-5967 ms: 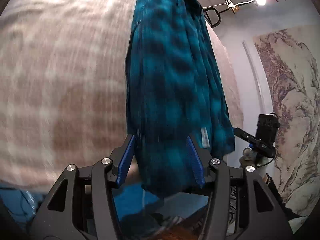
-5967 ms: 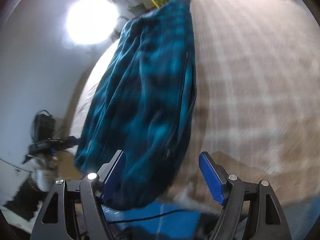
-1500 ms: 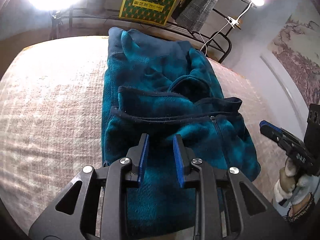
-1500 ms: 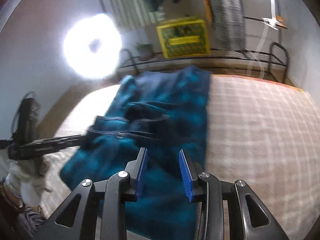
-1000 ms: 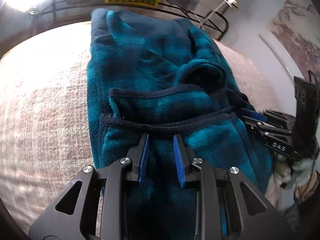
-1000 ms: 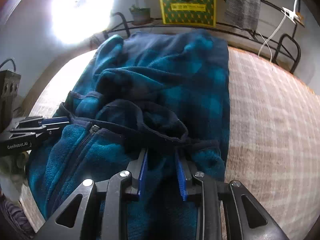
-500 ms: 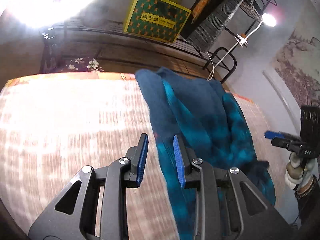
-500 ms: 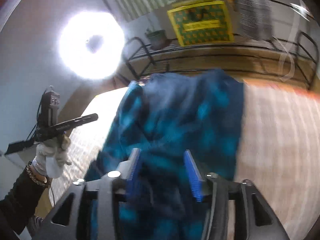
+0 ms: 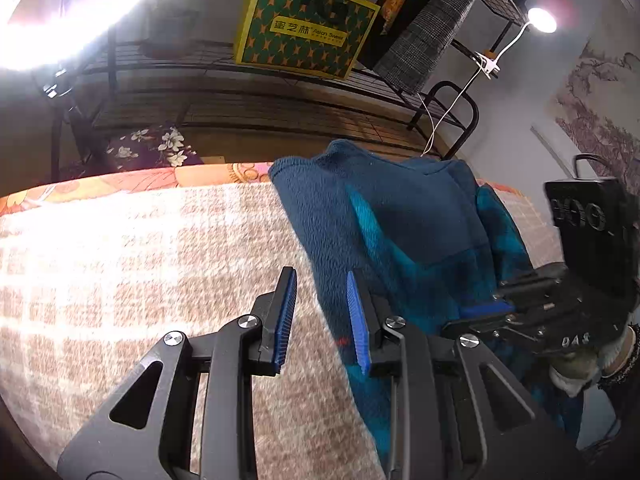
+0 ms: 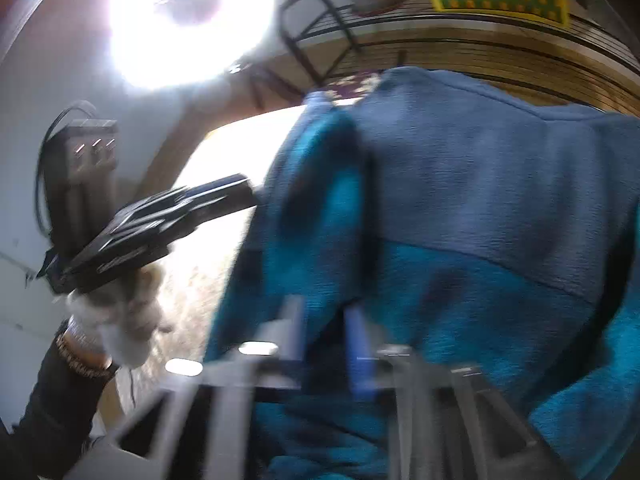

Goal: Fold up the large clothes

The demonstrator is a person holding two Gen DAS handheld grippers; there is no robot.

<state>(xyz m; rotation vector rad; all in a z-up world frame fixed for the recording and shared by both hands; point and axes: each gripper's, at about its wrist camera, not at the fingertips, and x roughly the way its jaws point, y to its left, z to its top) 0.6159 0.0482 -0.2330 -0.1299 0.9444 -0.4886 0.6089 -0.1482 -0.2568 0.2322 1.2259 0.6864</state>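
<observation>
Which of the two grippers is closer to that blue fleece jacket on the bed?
Right. The right gripper is on the blue fleece jacket, fleece between its blurred fingers. The left gripper sits beside the jacket's edge over the checked bed cover, nothing between its fingers.

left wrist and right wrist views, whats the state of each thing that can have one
blue fleece jacket: folded, lying on the bed
left claw: partly open, nothing between its pads
right claw: shut on the jacket's edge, blurred
checked bed cover: spread flat
clip lamp: on
</observation>
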